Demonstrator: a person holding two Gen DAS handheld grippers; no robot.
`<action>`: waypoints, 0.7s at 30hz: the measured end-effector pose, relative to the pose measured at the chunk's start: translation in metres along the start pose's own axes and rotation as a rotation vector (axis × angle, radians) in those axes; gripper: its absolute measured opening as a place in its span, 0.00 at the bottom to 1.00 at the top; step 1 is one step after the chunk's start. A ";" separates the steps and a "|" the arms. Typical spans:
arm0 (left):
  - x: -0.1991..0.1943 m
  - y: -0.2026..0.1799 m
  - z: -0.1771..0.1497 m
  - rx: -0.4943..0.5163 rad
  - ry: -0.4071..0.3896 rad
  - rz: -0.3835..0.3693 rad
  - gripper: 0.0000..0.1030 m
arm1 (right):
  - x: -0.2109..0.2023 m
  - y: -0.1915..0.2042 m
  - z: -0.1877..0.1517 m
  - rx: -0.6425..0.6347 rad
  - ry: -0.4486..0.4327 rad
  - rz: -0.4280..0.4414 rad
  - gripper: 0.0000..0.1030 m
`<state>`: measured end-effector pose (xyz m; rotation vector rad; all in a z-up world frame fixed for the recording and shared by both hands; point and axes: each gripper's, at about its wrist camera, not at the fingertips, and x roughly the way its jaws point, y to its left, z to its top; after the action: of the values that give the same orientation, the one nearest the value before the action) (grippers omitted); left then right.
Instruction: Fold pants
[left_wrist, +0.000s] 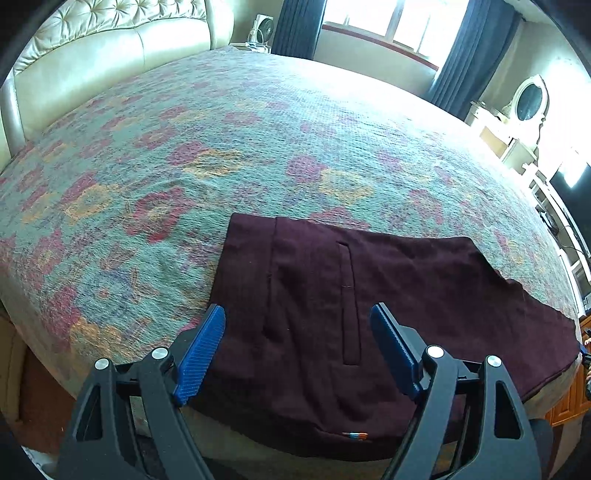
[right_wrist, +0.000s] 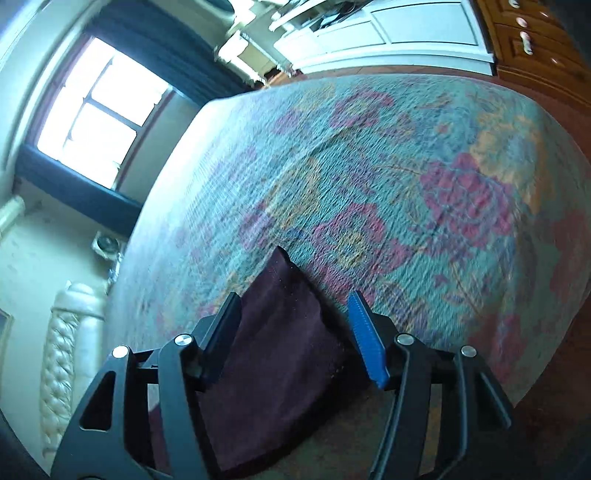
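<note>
Dark maroon pants (left_wrist: 332, 295) lie flat on the flowered bedspread (left_wrist: 221, 147) near the bed's front edge, waist end to the left, a pocket slit facing up. My left gripper (left_wrist: 297, 317) hovers over the waist part with its blue pads wide apart, open, touching nothing. In the right wrist view a narrow end of the pants (right_wrist: 280, 332) lies on the bedspread (right_wrist: 369, 166) below my right gripper (right_wrist: 295, 306). Its jaws stand apart, open, and the cloth is not pinched between them. That view is blurred.
A cream padded headboard (left_wrist: 92, 62) stands at the bed's far left. A window with dark curtains (left_wrist: 469, 48) is behind the bed. White shelving (left_wrist: 517, 147) and a wooden cabinet (right_wrist: 535, 44) stand beside the bed's right side.
</note>
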<state>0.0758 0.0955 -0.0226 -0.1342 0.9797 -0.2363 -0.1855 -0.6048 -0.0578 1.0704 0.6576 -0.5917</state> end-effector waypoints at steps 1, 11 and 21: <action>0.003 0.003 0.000 -0.003 0.009 0.008 0.78 | 0.007 -0.001 0.001 -0.005 0.031 -0.021 0.59; 0.029 0.025 -0.011 -0.054 0.091 0.030 0.78 | 0.040 0.060 -0.034 -0.252 0.279 -0.112 0.15; 0.030 0.024 -0.011 -0.035 0.102 0.019 0.81 | -0.024 0.126 -0.043 -0.367 0.153 -0.141 0.14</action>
<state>0.0866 0.1113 -0.0582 -0.1457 1.0861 -0.2103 -0.1197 -0.5166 0.0205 0.7337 0.9414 -0.4890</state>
